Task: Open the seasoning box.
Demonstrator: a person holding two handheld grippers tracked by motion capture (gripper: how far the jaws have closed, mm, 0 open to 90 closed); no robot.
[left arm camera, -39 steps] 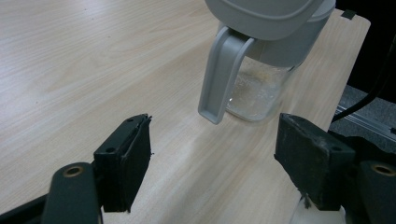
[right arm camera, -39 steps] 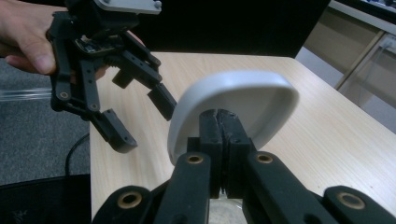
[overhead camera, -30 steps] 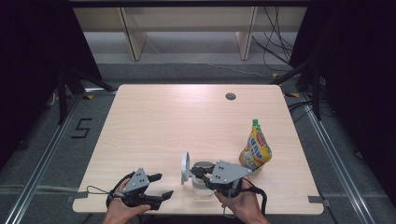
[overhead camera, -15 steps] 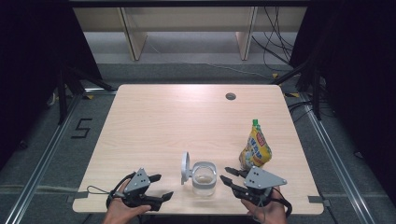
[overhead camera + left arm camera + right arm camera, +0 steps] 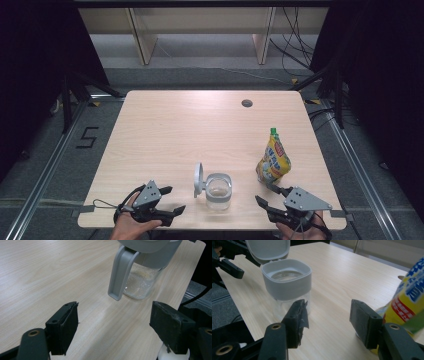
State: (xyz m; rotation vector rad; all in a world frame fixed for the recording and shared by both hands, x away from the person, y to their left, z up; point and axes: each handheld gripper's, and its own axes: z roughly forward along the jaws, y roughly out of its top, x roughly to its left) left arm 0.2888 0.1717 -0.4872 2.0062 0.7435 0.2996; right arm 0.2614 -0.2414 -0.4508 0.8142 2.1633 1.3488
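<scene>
A clear jar (image 5: 218, 192) with a grey collar stands near the table's front edge, its hinged grey lid (image 5: 198, 178) flipped open to the left. A yellow pouch (image 5: 273, 159) with a green cap stands to its right. My left gripper (image 5: 176, 198) rests open left of the jar, and in its own view (image 5: 113, 315) the jar (image 5: 141, 277) and hanging lid (image 5: 120, 272) lie just ahead. My right gripper (image 5: 265, 192) sits right of the jar and in front of the pouch. Its jaws (image 5: 327, 312) have just been opening, and only bare table lies between them. The jar (image 5: 287, 282) is to its left, the pouch (image 5: 409, 297) to its right.
The wooden table (image 5: 190, 130) has a round cable hole (image 5: 246, 103) at the back right. Shelf legs and cables lie on the floor behind. Metal rails run along both sides of the table.
My right gripper has drawn away from the jar to the right, toward the front edge, and its jaws have opened. The left gripper has stayed put.
</scene>
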